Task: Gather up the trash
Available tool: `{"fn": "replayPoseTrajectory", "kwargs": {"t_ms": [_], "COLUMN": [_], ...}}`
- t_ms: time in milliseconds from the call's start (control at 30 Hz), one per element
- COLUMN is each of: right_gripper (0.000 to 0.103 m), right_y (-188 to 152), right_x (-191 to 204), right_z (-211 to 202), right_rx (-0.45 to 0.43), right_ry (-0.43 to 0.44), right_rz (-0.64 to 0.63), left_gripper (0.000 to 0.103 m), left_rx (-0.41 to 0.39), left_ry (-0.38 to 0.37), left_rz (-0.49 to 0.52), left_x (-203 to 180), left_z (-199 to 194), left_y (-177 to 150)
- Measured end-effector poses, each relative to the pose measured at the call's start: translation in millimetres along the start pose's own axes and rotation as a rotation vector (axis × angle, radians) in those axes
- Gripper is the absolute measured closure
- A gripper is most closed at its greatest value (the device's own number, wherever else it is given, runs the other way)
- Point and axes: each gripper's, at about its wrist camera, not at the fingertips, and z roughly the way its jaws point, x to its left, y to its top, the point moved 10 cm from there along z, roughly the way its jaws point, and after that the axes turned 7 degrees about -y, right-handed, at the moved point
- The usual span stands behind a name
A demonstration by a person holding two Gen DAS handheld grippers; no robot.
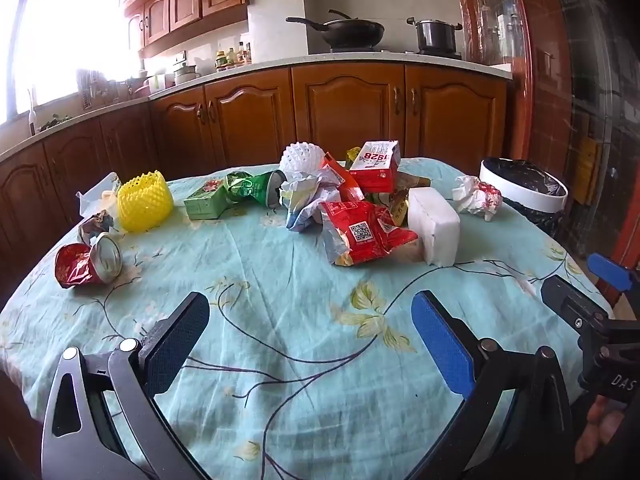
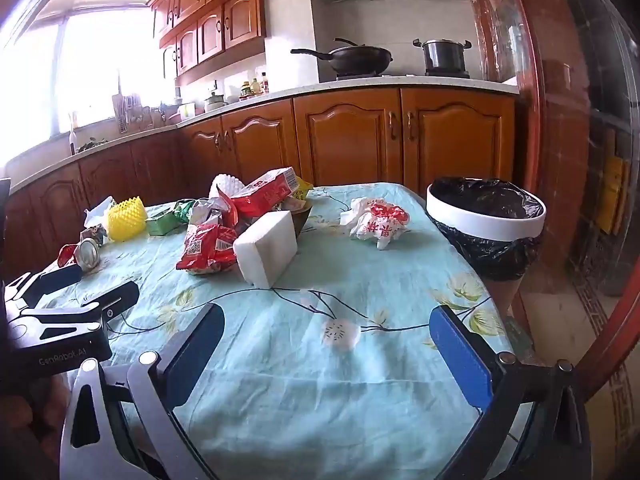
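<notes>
Above the worktop we hold both hand-held grippers, left and right, spread wide and empty, with the trash pile heaped mid-cloth near the lined bin.

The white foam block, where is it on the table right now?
In both wrist views the white foam block stands near the table's middle, right of the red snack bag, left of the crumpled paper wad.

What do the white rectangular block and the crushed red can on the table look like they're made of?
The white rectangular block looks like matte foam, probably polystyrene: chalky faces, no print. The crushed red can looks like thin glossy metal, likely aluminium: sharp dents and a shiny silver end.
</notes>
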Motion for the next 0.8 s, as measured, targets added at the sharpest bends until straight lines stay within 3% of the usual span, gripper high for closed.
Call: {"fn": "replayPoseTrajectory", "kwargs": {"t_ms": [200, 800], "right_gripper": [0.000, 0.000], "right_y": [0, 8], "right_x": [17, 20], "right_z": [-5, -18], "right_rx": [-0.005, -0.038], "right_ry": [0.004, 0.035], "right_rz": [-0.020, -0.017], "left_gripper": [0.000, 0.000], "left_rx": [0.011, -0.010], "left_ry": [-0.049, -0.050], "left_rz": [-0.052, -0.073], "left_x": [10, 15], "left_z": [-5, -10], "left_y": [-3, -1]}}
